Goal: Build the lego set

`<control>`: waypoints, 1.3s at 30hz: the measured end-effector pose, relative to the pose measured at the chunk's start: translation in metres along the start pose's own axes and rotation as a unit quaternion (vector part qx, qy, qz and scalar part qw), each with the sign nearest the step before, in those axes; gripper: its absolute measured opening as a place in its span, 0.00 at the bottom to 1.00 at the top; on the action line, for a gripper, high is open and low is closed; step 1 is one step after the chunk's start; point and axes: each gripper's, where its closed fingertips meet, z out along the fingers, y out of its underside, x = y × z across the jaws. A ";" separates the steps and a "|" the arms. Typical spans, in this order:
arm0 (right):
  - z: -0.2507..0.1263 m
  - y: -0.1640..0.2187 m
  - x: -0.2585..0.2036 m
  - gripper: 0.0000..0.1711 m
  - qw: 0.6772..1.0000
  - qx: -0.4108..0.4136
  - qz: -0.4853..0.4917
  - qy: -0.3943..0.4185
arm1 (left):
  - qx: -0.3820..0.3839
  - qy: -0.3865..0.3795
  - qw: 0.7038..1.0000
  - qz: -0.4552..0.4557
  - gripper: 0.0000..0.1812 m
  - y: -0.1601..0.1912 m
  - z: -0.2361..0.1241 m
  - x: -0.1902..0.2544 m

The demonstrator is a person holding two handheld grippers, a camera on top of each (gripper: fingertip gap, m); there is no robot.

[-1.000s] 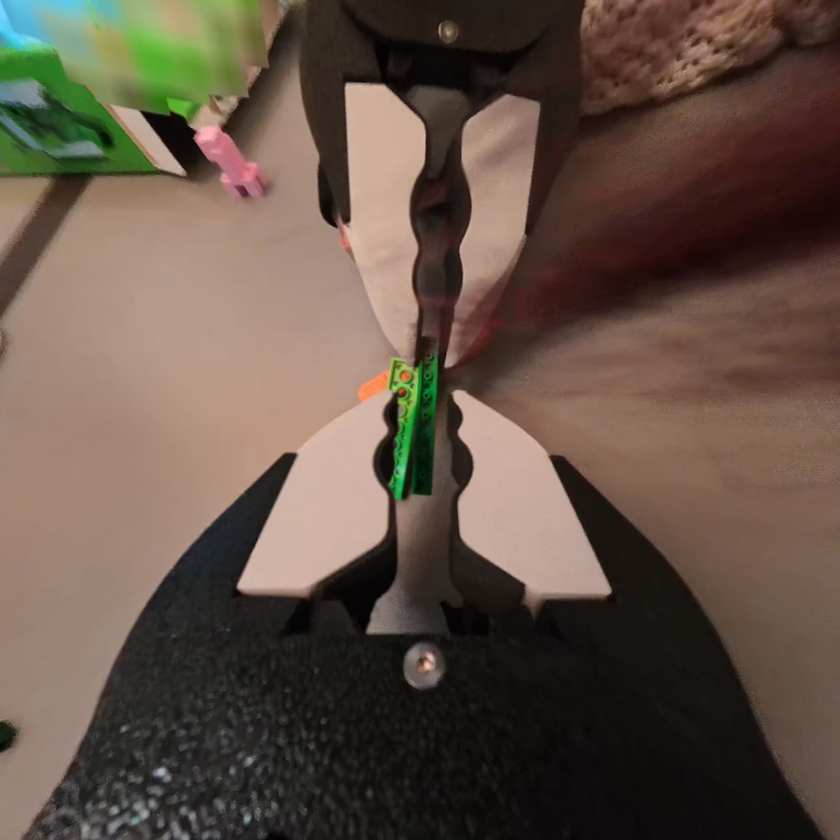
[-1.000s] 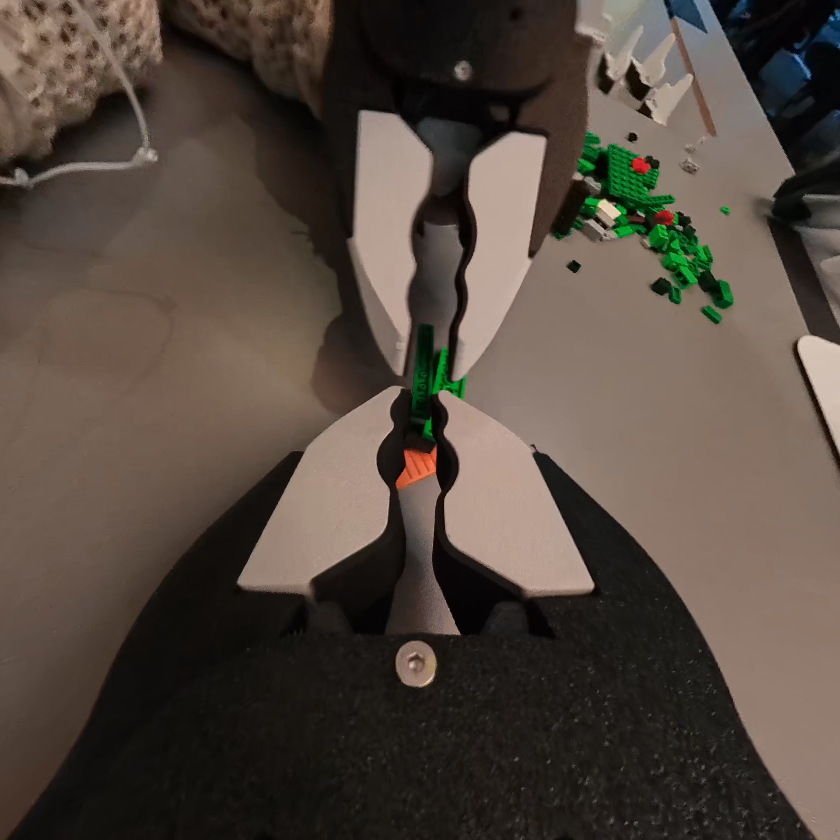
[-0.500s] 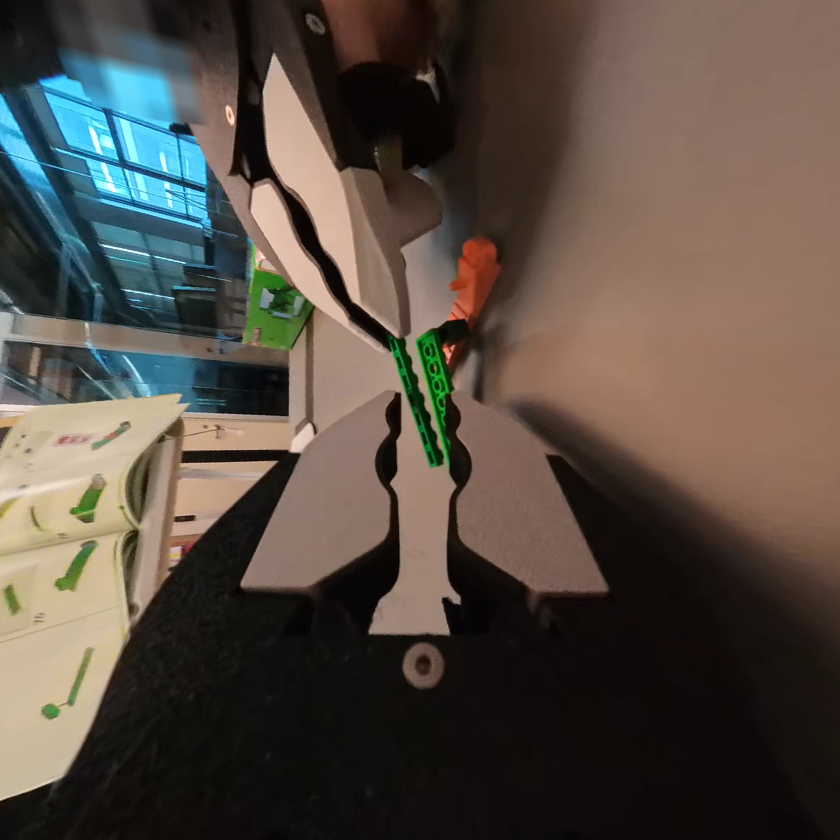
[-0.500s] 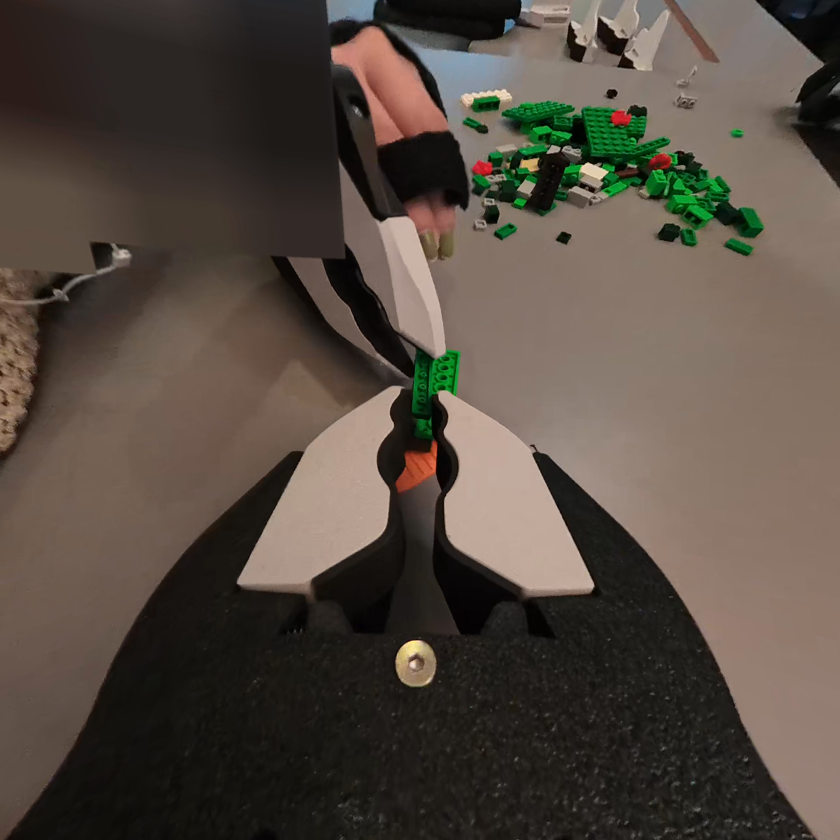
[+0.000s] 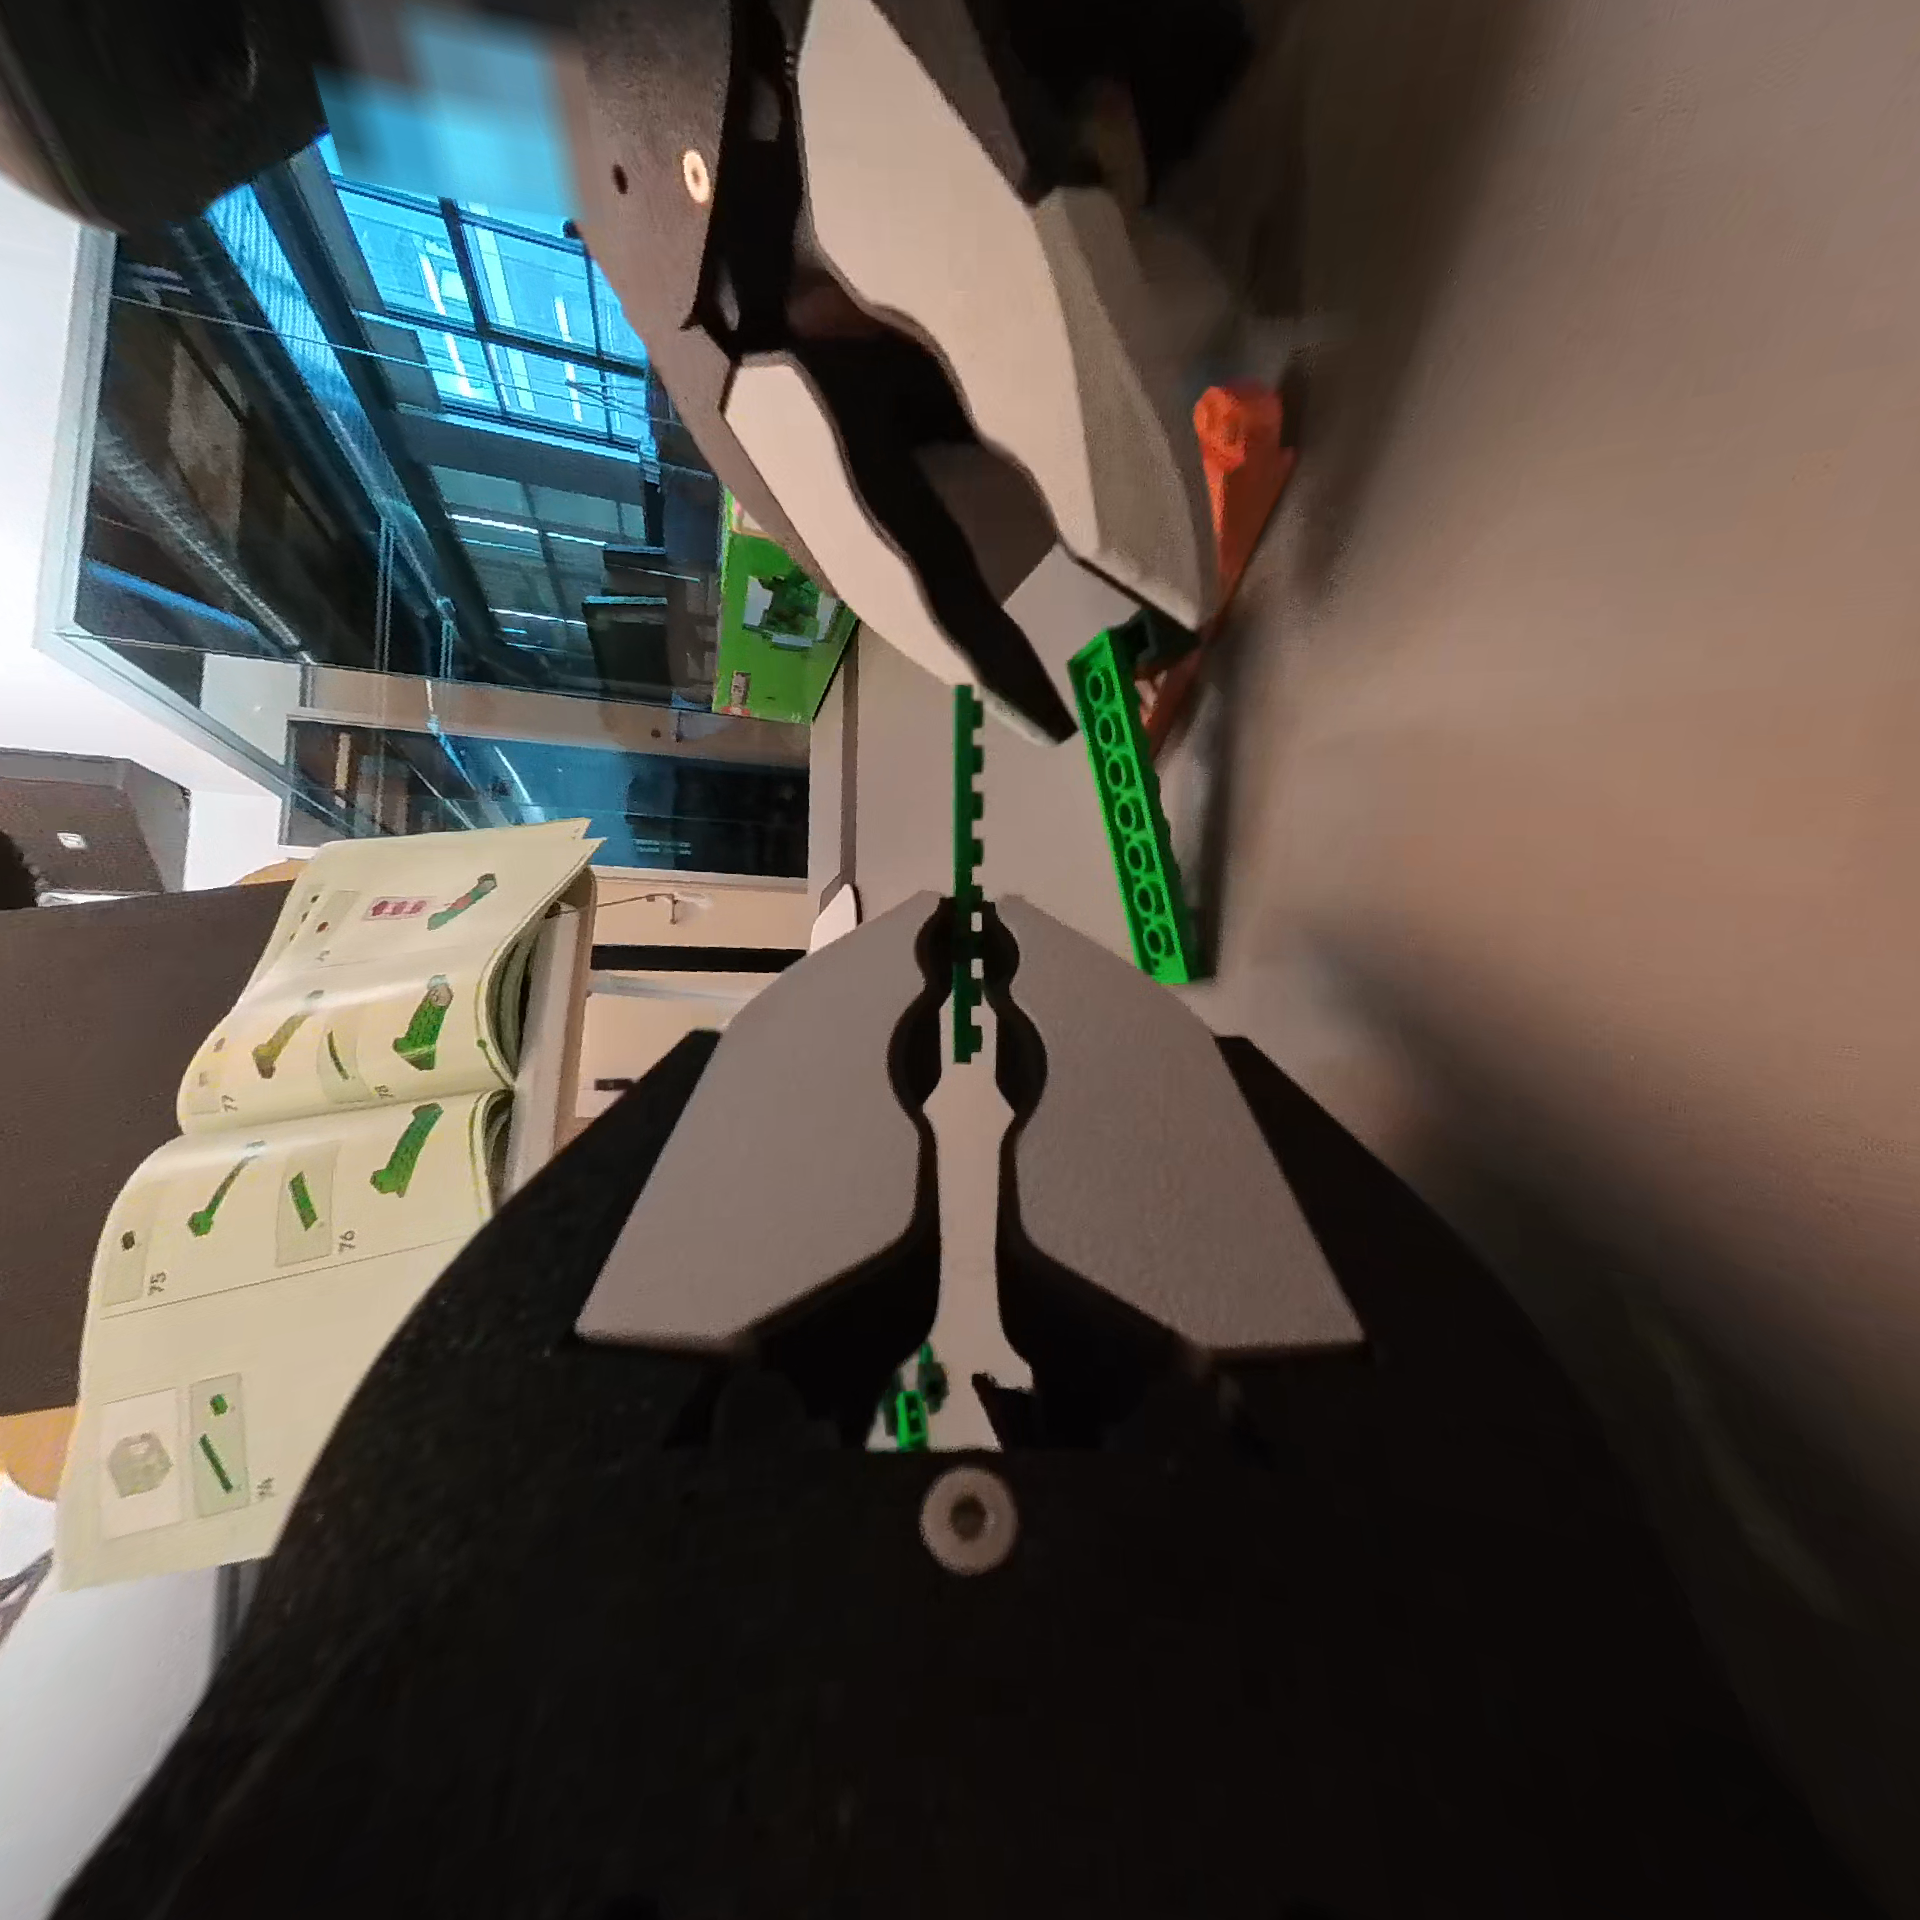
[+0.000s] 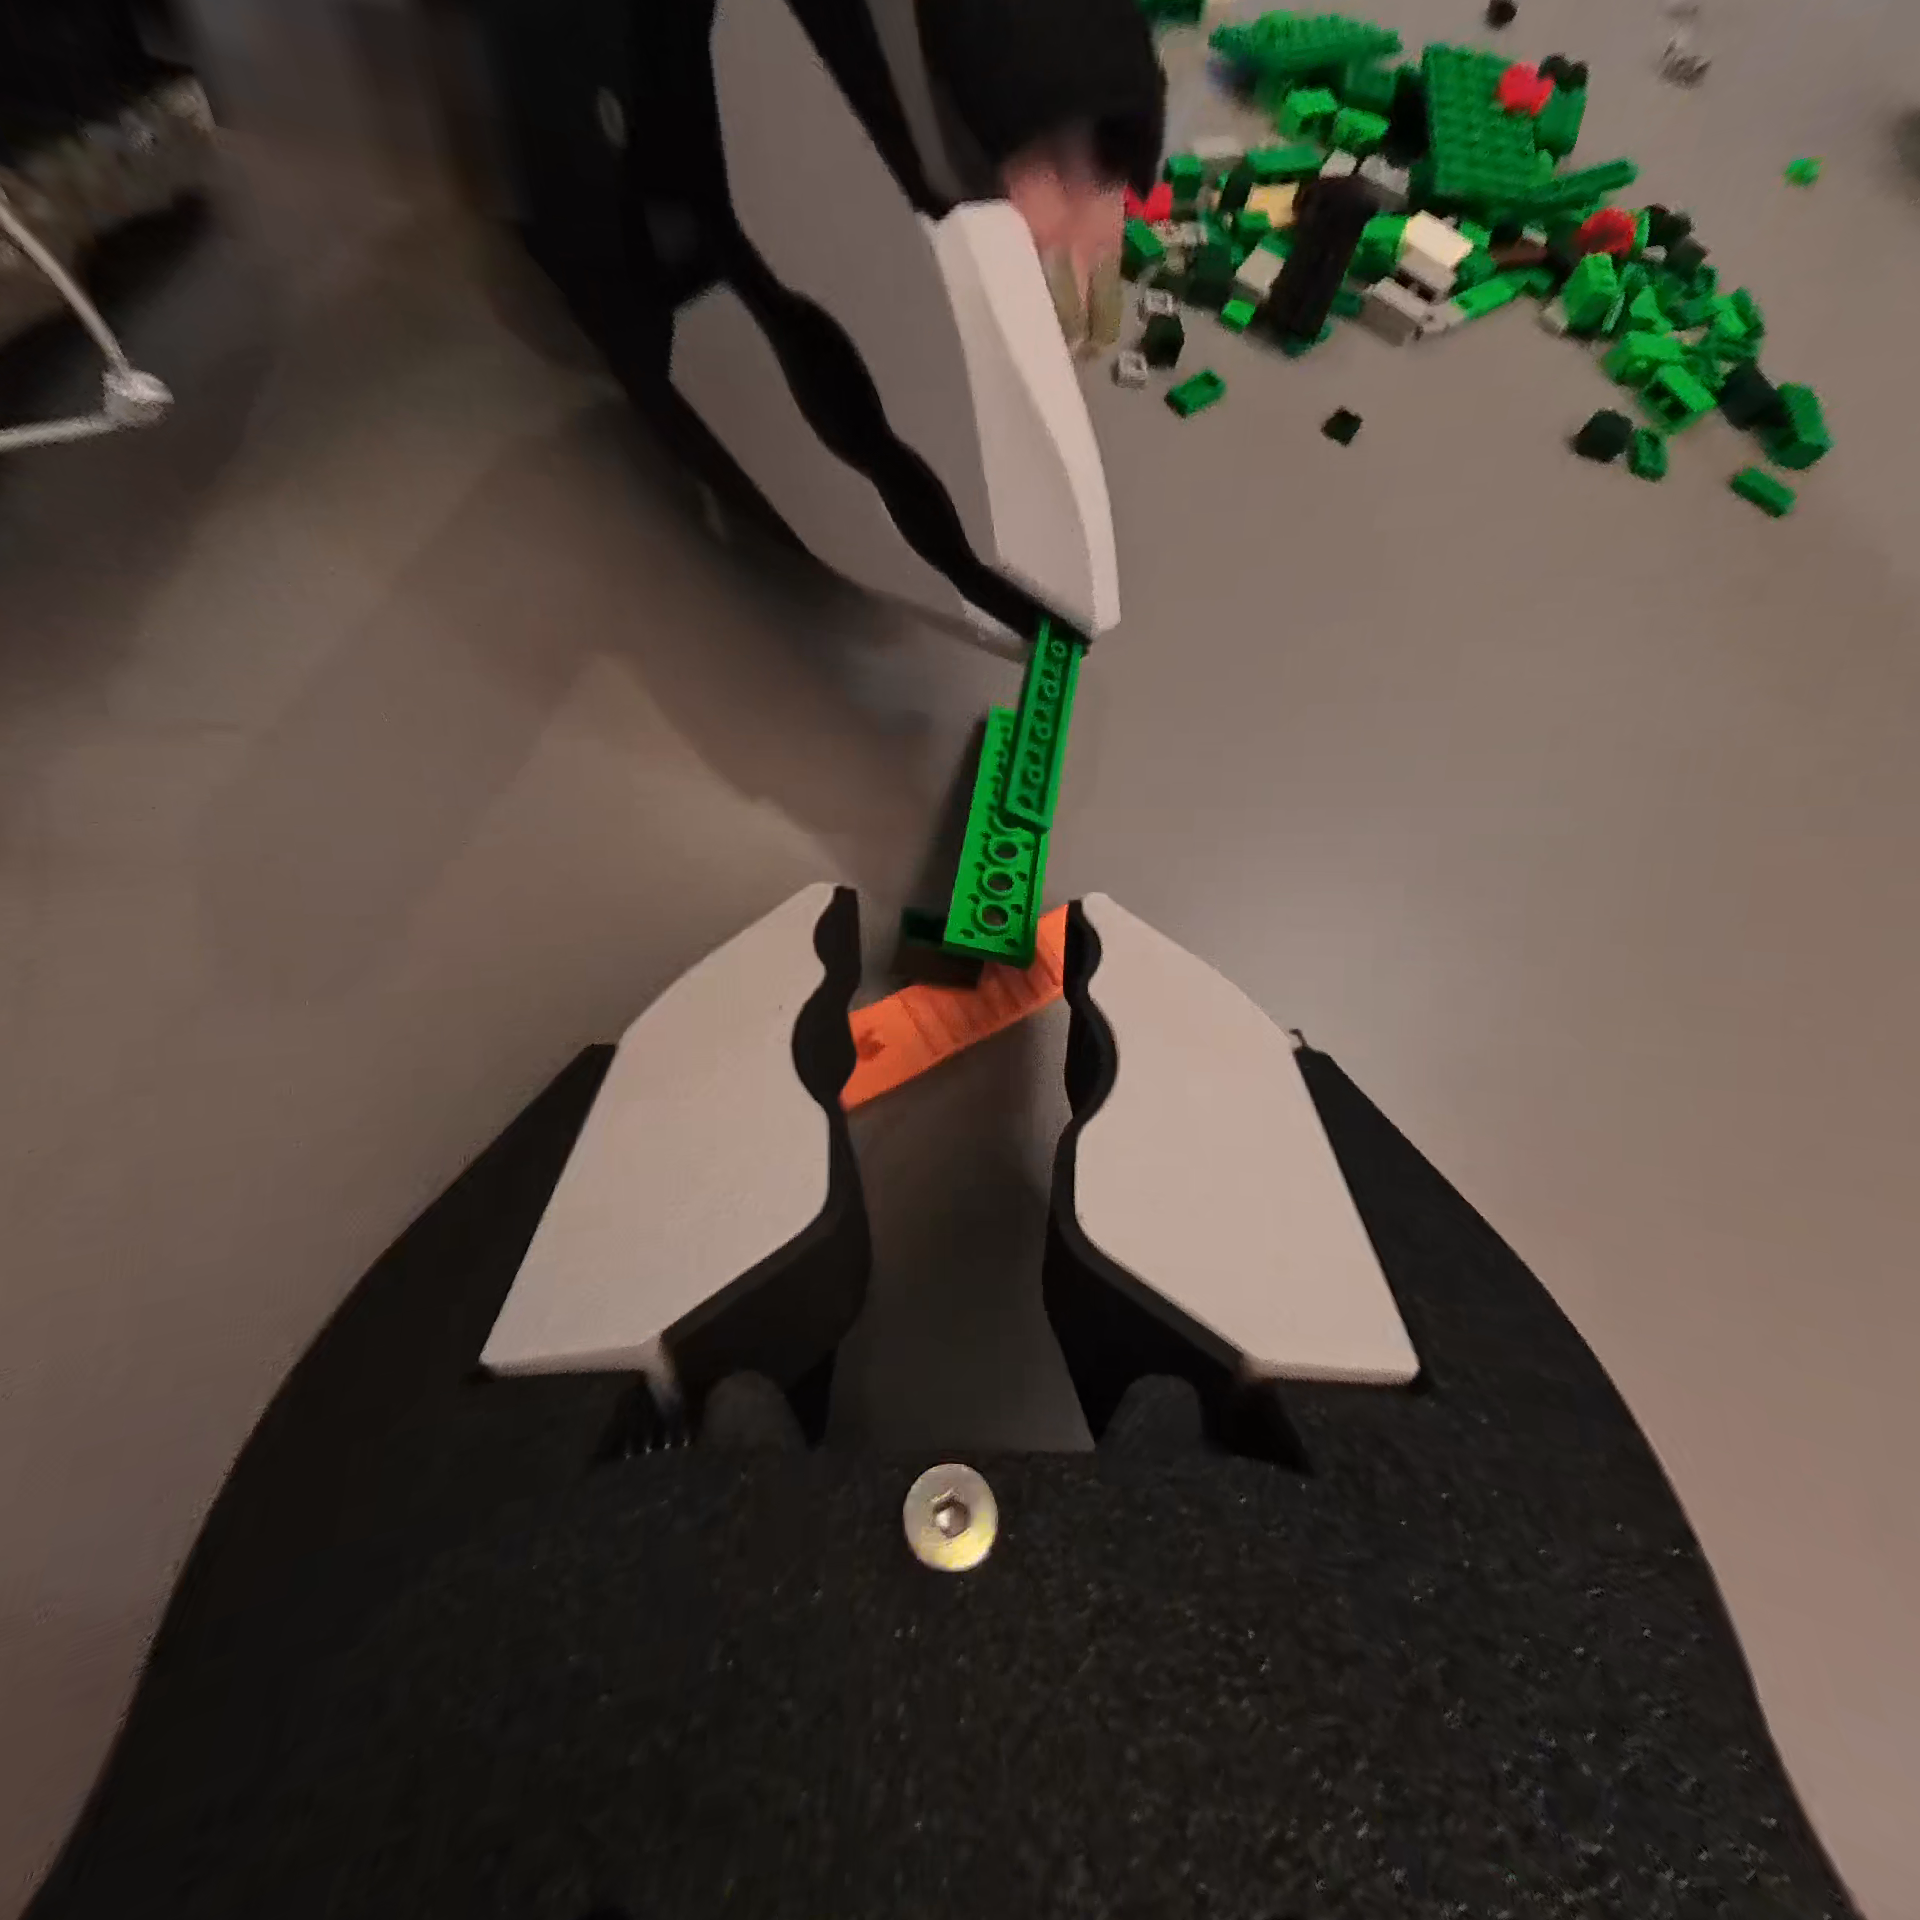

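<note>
My left gripper (image 5: 966,914) is shut on a thin green plate (image 5: 966,831), seen edge-on. In the right wrist view the left gripper (image 6: 1049,618) holds that plate (image 6: 1047,727) by its far end, slanting down towards my right gripper. My right gripper (image 6: 961,909) is open, its fingertips on either side of a green beam with holes (image 6: 992,894) and an orange piece (image 6: 935,1023) on the grey table (image 6: 1455,831). The plate's near end lies against the beam. In the left wrist view the beam (image 5: 1127,821) and the orange piece (image 5: 1236,488) sit by the open right gripper (image 5: 1117,665).
A pile of loose green, black, white and red bricks (image 6: 1455,239) lies at the far right of the table. An open instruction booklet (image 5: 312,1143) and a green box (image 5: 769,623) stand beyond the table. A gloved hand (image 6: 1049,104) holds the left gripper. A cord (image 6: 94,405) lies at the left.
My right gripper has opened and let go of the green beam and orange piece. The green plate in my left gripper has come away from the beam. Both views have swung.
</note>
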 end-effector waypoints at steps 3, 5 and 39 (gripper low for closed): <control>0.003 0.006 0.005 0.16 0.999 -0.026 -0.008 0.020 | -0.003 -0.013 1.000 0.017 0.02 0.001 -0.001 -0.002; 0.003 0.005 0.004 0.16 1.000 -0.021 0.006 0.015 | -0.004 -0.021 1.000 0.020 0.02 0.002 0.000 -0.005; 0.004 0.006 0.027 0.16 1.000 -0.013 0.008 0.026 | -0.035 0.011 0.999 -0.011 0.02 0.008 0.014 0.014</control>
